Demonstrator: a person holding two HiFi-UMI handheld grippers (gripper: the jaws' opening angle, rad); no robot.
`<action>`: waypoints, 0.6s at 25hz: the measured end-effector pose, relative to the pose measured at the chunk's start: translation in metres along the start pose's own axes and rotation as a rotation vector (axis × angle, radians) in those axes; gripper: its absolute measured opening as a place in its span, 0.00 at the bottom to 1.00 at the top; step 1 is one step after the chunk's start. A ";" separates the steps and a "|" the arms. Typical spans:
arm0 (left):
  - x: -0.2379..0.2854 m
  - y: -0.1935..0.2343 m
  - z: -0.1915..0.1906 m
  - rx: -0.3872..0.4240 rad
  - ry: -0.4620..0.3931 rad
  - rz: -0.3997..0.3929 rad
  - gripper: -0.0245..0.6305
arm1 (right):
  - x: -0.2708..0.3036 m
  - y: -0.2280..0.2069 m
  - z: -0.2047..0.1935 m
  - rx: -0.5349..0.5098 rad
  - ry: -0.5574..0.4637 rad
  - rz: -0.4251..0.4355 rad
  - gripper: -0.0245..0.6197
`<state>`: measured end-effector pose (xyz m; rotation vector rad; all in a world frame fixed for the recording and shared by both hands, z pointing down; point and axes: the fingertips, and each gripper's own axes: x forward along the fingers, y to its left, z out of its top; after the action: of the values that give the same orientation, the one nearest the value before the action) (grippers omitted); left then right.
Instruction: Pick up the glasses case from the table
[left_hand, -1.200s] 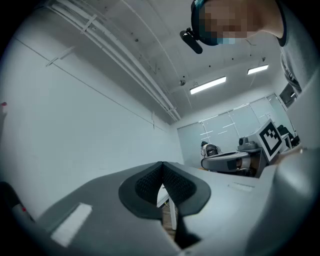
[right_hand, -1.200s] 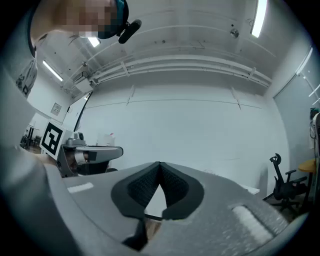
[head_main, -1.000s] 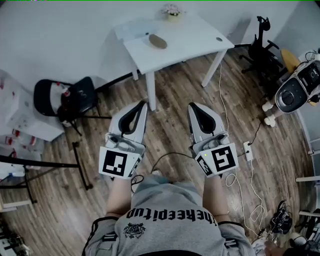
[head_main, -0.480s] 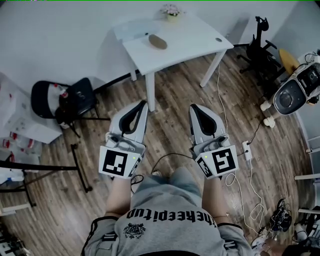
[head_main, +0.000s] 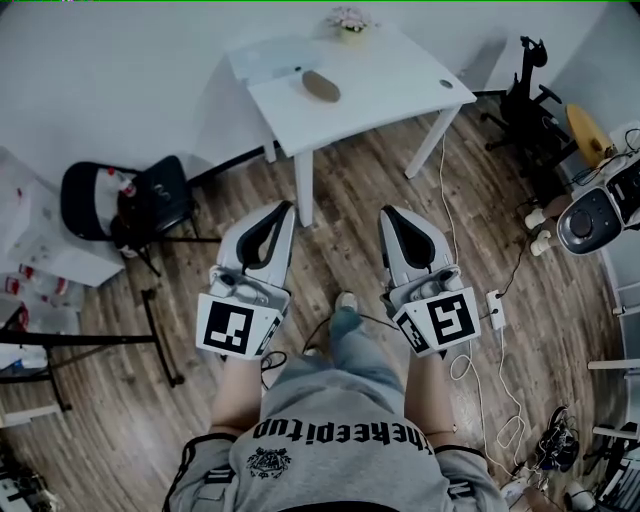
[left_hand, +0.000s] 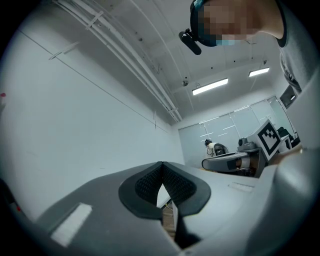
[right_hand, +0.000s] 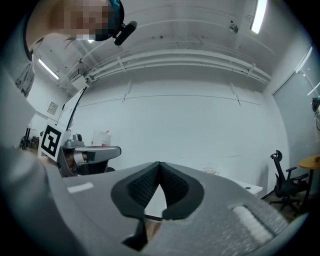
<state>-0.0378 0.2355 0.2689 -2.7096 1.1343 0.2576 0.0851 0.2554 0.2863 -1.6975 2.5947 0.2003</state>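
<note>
Now shoe (head_main: 345, 301) stepped forward; left gripper (head_main: 287, 206), right gripper (head_main: 384, 211) closed, empty; glasses case (head_main: 321, 85) still on table (head_main: 400, 85).

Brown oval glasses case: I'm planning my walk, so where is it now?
Head view, top centre: the brown oval glasses case lies on the white table, in its left half, near the small flower pot.

- Counted one white table (head_main: 400, 90).
- Counted one glasses case (head_main: 320, 85).
- Noted one small flower pot (head_main: 348, 20).
- Counted two grippers: left gripper (head_main: 283, 208), right gripper (head_main: 386, 213).
- Counted two marker cubes (head_main: 238, 328), one per gripper.
- Counted two black chairs: folding chair (head_main: 150, 200), office chair (head_main: 530, 95).
- Spotted one power strip (head_main: 494, 308) on floor.
</note>
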 end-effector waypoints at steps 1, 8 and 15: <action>0.005 0.004 -0.001 0.003 -0.001 0.005 0.07 | 0.006 -0.004 -0.001 0.004 -0.001 0.004 0.04; 0.052 0.039 -0.011 0.013 -0.004 0.057 0.07 | 0.061 -0.047 -0.004 0.027 -0.022 0.051 0.04; 0.100 0.075 -0.017 0.030 -0.016 0.146 0.07 | 0.114 -0.093 -0.002 0.022 -0.035 0.105 0.04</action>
<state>-0.0213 0.1118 0.2535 -2.5969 1.3224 0.2808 0.1242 0.1149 0.2688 -1.5382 2.6522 0.2024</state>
